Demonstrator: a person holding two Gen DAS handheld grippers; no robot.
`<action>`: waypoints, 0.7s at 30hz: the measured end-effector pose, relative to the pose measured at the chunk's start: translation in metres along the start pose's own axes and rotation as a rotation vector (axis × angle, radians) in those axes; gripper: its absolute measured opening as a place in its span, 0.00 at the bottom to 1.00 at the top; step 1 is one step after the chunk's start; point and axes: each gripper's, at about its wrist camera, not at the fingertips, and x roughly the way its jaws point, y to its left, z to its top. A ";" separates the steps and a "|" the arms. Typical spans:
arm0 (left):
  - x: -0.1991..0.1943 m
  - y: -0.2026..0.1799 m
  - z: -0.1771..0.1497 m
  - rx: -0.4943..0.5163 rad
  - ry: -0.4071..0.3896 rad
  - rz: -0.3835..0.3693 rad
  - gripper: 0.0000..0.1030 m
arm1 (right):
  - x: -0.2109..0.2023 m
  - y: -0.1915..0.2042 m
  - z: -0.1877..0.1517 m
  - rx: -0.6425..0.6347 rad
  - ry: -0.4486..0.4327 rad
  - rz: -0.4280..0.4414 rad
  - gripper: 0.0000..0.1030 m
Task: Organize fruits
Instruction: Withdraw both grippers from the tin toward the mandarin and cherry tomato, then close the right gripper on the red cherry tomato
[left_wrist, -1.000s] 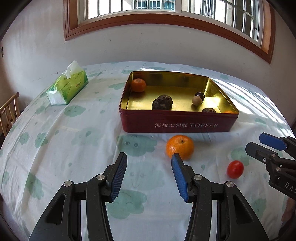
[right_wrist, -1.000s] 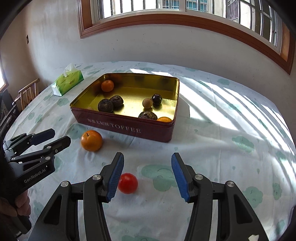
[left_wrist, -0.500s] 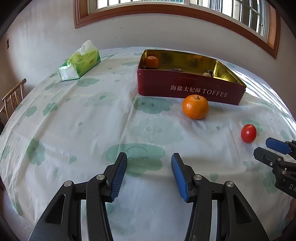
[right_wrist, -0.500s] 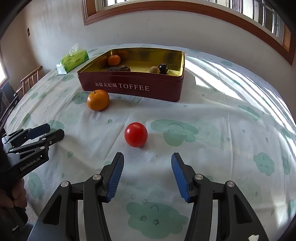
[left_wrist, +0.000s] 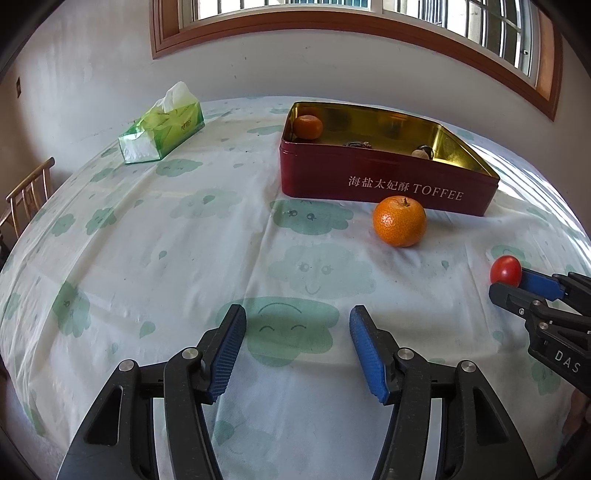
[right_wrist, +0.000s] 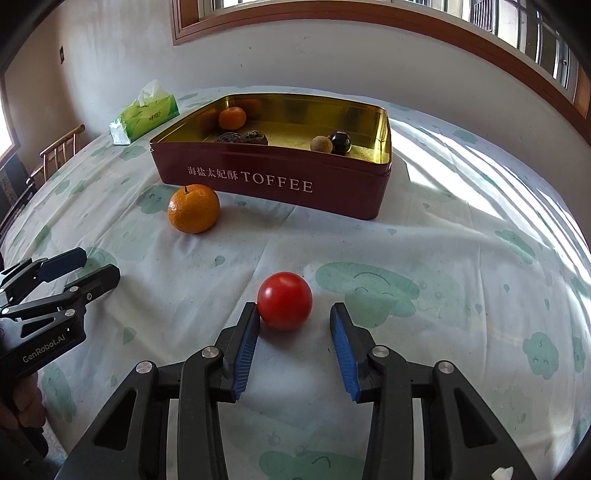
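Nearest the table's front edge, the right gripper (right_wrist: 293, 314) has just been closing around the red tomato (right_wrist: 284, 305), left pad touching, right pad apart. Beside it the left gripper (left_wrist: 297, 330), just widened, holds nothing. Farther in, an orange (right_wrist: 193, 208) lies before the toffee tin (right_wrist: 273, 184), which already holds several fruits; these two remain.

on the table (right_wrist: 461, 229) the toffee tin (right_wrist: 280, 184) stands toward the far side, with small fruits (right_wrist: 232, 118) in it. a tissue pack (right_wrist: 146, 114) lies well to the tin's left. an orange (right_wrist: 193, 208) sits just before the tin's near wall. a tomato (right_wrist: 284, 305) lies nearer still, right of the orange.
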 end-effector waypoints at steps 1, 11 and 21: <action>0.001 -0.001 0.001 0.001 0.001 0.000 0.58 | 0.001 0.001 0.001 -0.005 -0.002 -0.001 0.30; 0.007 -0.015 0.010 0.024 0.010 -0.008 0.58 | 0.001 -0.002 0.001 -0.009 -0.018 -0.010 0.26; 0.014 -0.038 0.018 0.053 0.014 -0.034 0.58 | 0.002 -0.027 0.003 0.037 -0.024 -0.045 0.26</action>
